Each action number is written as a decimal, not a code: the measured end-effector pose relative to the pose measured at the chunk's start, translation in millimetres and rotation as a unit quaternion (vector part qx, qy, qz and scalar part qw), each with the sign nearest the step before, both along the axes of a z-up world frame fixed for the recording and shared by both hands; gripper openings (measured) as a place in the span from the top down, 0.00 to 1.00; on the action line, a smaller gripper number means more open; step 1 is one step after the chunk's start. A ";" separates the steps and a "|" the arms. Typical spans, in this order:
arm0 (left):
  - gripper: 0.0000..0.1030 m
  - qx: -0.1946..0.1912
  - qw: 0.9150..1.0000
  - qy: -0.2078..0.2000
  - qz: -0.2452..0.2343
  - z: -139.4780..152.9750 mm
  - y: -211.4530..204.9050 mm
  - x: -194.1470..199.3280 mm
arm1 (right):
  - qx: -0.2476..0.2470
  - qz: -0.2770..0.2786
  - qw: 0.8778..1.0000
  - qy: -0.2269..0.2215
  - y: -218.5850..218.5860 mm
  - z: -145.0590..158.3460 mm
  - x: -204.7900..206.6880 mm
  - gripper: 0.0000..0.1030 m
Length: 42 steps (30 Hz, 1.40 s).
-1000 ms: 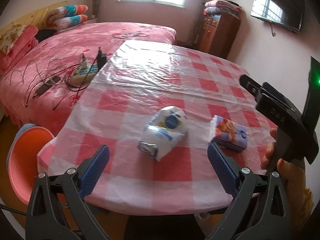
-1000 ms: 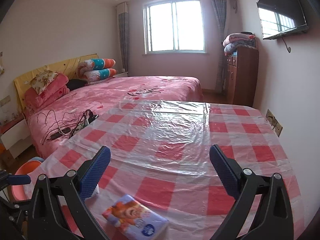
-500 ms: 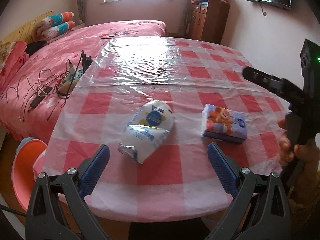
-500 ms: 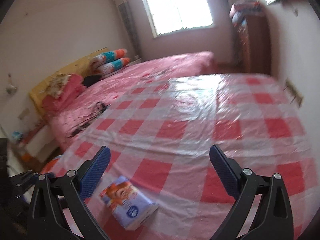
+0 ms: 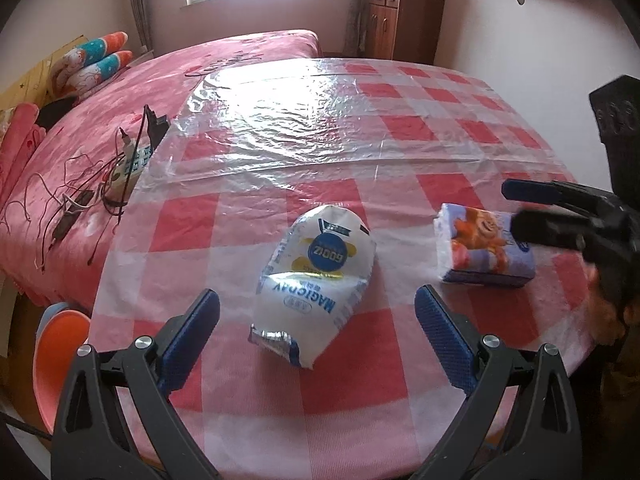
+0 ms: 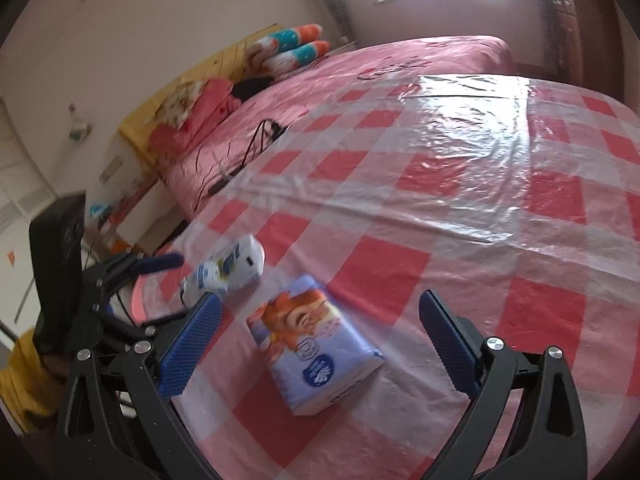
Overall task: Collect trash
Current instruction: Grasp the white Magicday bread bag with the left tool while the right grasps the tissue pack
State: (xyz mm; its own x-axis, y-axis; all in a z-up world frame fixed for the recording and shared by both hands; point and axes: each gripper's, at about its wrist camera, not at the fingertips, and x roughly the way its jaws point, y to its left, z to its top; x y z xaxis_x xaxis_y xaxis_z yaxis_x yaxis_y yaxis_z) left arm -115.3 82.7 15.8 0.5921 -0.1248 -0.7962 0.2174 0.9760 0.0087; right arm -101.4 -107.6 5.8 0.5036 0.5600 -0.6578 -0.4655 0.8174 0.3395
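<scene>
A white and blue snack bag [image 5: 316, 280] lies on the red-checked table [image 5: 320, 152] near its front edge. My left gripper [image 5: 316, 336] is open, its jaws to either side of the bag's near end, not touching it. A purple tissue pack with an orange cartoon [image 5: 480, 250] lies to the right. In the right wrist view my right gripper [image 6: 320, 340] is open and hovers over the tissue pack [image 6: 316, 344]. The snack bag [image 6: 228, 268] lies beyond it to the left.
A pink bed [image 5: 120, 120] with a power strip and cables [image 5: 128, 164] adjoins the table's left side. An orange stool [image 5: 56, 356] stands at the lower left. A brown cabinet [image 5: 404, 20] stands against the far wall.
My left gripper has moved closer to the snack bag. My right gripper has tilted down and swung left over the tissue pack.
</scene>
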 end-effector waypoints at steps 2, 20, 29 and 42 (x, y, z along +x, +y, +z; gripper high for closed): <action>0.04 0.000 1.000 0.000 0.002 -2.5 0.2 4.6 | -0.013 0.008 1.000 -0.005 5.6 -0.9 -3.2 0.05; 0.18 -0.005 1.000 0.008 0.029 -16.9 4.5 27.5 | -0.059 0.028 0.998 -0.009 22.5 -11.9 0.3 0.18; 0.37 -0.010 0.998 -0.003 0.063 -14.4 11.8 24.9 | -0.094 0.030 0.995 -0.024 32.9 -13.7 -0.7 0.18; 0.38 -0.038 0.996 -0.004 0.078 -12.3 16.7 20.8 | -0.142 0.021 0.989 -0.031 45.1 -19.6 -0.5 0.25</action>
